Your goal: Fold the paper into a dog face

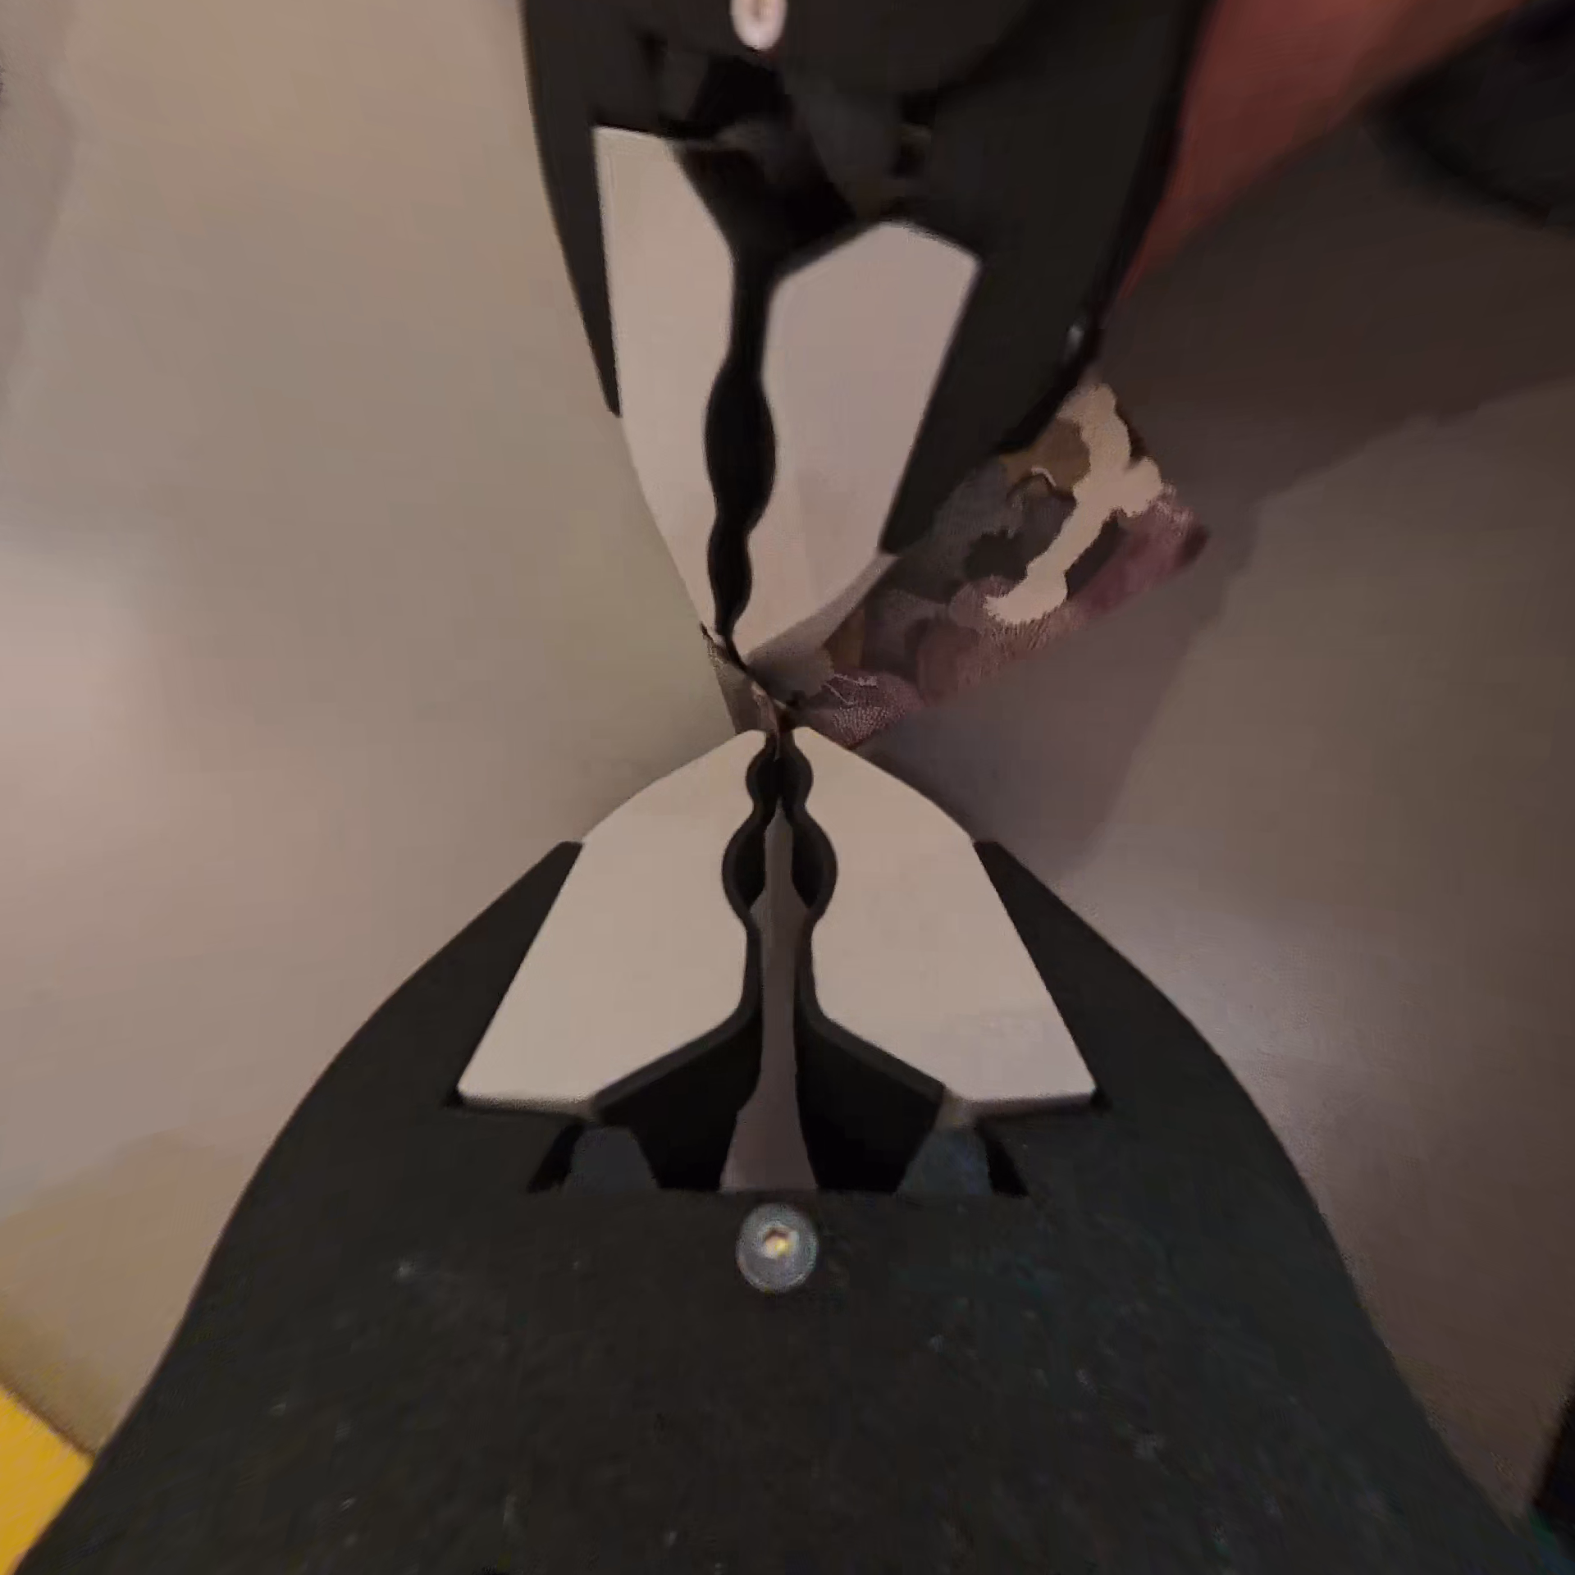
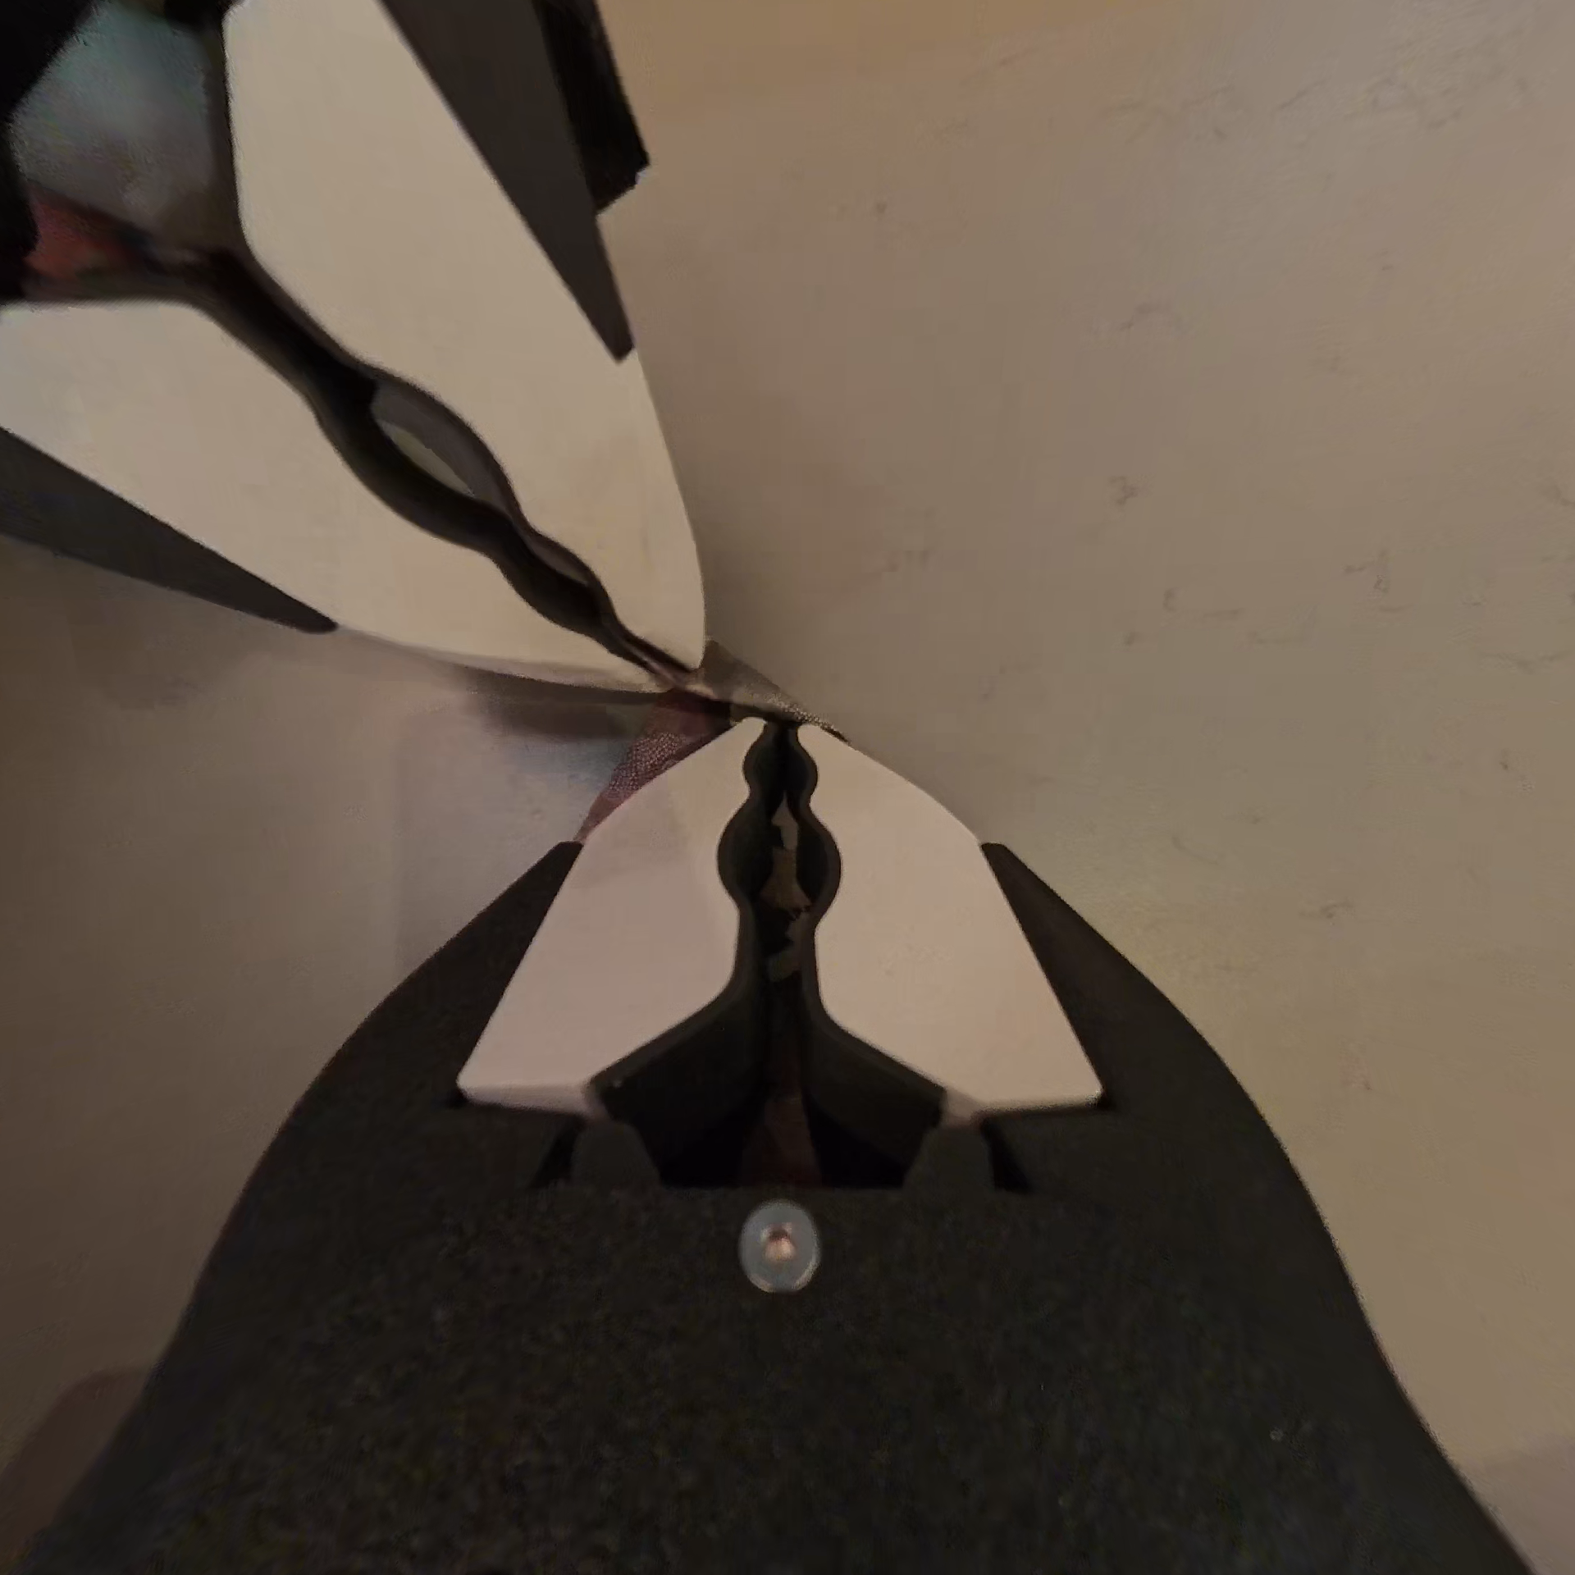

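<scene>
The patterned paper (image 1: 1006, 579), purple, grey and white, is folded and hangs over the pale table (image 1: 298, 597). My left gripper (image 1: 777, 740) is shut, its tips pinching the paper's near corner. My right gripper (image 1: 731, 635) comes in from the top of the left wrist view and is shut on the same corner, tip to tip with the left one. In the right wrist view my right gripper (image 2: 780, 731) is shut on the paper (image 2: 750, 682), which also shows through the slot behind the pads. The left gripper (image 2: 673, 666) reaches in from the upper left and pinches the same small fold.
The pale table (image 2: 1150, 511) fills both views. A yellow patch (image 1: 34, 1466) shows at the lower left corner of the left wrist view. A reddish sleeve (image 1: 1278, 128) shows behind the right gripper. The tips of both grippers are at nearly the same place.
</scene>
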`<state>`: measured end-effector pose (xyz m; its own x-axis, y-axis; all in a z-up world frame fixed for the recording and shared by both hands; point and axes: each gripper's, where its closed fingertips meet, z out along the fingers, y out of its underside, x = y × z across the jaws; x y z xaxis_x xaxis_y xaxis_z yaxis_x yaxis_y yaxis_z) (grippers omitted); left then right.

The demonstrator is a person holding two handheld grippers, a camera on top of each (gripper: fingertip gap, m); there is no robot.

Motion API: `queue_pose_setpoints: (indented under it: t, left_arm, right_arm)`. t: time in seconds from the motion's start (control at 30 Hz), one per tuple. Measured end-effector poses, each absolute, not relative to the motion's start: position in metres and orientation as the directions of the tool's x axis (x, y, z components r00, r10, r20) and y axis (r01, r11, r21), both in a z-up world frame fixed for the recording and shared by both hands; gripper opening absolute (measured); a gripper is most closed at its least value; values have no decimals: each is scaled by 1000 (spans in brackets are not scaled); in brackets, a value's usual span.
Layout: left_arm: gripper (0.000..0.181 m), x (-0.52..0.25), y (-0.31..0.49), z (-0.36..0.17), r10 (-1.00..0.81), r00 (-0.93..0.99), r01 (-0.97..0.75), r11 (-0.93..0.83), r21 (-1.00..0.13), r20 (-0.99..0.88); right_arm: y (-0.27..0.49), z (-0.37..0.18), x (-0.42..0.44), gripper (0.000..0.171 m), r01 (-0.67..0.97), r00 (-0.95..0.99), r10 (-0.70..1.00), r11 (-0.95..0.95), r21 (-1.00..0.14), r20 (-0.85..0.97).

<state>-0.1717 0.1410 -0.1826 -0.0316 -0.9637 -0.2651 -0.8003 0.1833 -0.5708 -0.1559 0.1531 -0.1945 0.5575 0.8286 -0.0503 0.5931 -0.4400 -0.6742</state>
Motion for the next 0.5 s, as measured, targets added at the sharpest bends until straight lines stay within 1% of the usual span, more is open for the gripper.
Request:
queue_pose_setpoints:
  t: [0.1, 0.2, 0.33, 0.4, 0.5]
  left_arm:
    - [0, -172, 141, -187, -943, -45, -797, 233, -557, -331]
    - [0, -172, 142, -190, -952, -14, -803, 193, -564, -306]
    - [0, -172, 141, -190, -955, -8, -805, 181, -564, -295]
    - [0, -172, 140, -190, -955, -14, -807, 186, -560, -296]
    - [0, -172, 139, -190, -947, -38, -810, 217, -545, -320]
  right_arm:
    - [153, -194, -154, 0, 602, 548, 836, -430, -673, -44]
    - [147, -193, -142, 0, 646, 547, 837, -436, -627, -18]
    - [130, -186, -150, 0, 616, 531, 845, -438, -655, -65]
    - [133, -194, -148, 0, 626, 561, 827, -441, -644, -21]
    - [137, -194, -147, 0, 582, 596, 800, -488, -650, -67]
